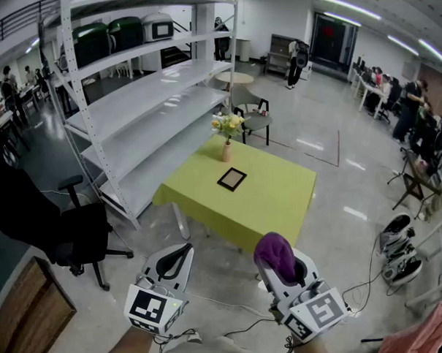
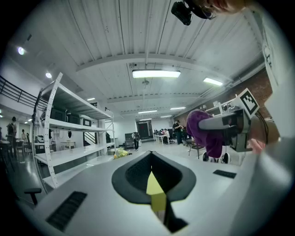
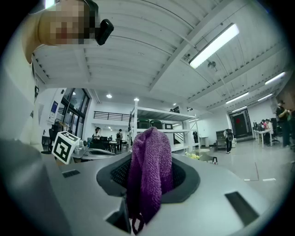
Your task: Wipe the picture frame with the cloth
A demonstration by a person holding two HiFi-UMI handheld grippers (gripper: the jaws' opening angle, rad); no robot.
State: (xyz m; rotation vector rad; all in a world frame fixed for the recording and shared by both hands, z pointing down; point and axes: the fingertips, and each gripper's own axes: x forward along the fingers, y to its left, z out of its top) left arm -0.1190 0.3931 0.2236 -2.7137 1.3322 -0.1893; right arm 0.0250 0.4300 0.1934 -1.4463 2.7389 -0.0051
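Cloth (image 3: 147, 179) fills right claw (image 3: 150, 147); frame (image 1: 232, 178) shows only in head view.

Large open hall, lab or workshop with office space. Landmark: table with yellow-green cloth (image 1: 271, 203). Left of it, a tall white metal shelving rack (image 1: 148, 96) with bins (image 1: 110, 35) on top. Far beyond it, right, people at rows of desks (image 1: 375, 84). Ceiling strip lights (image 1: 345, 5); polished grey floor (image 1: 332, 133) all round it.

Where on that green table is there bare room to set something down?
The table is bare right of the picture frame up to its edge, and in front of the frame to the near edge. Only the far corner with the flower vase is crowded.
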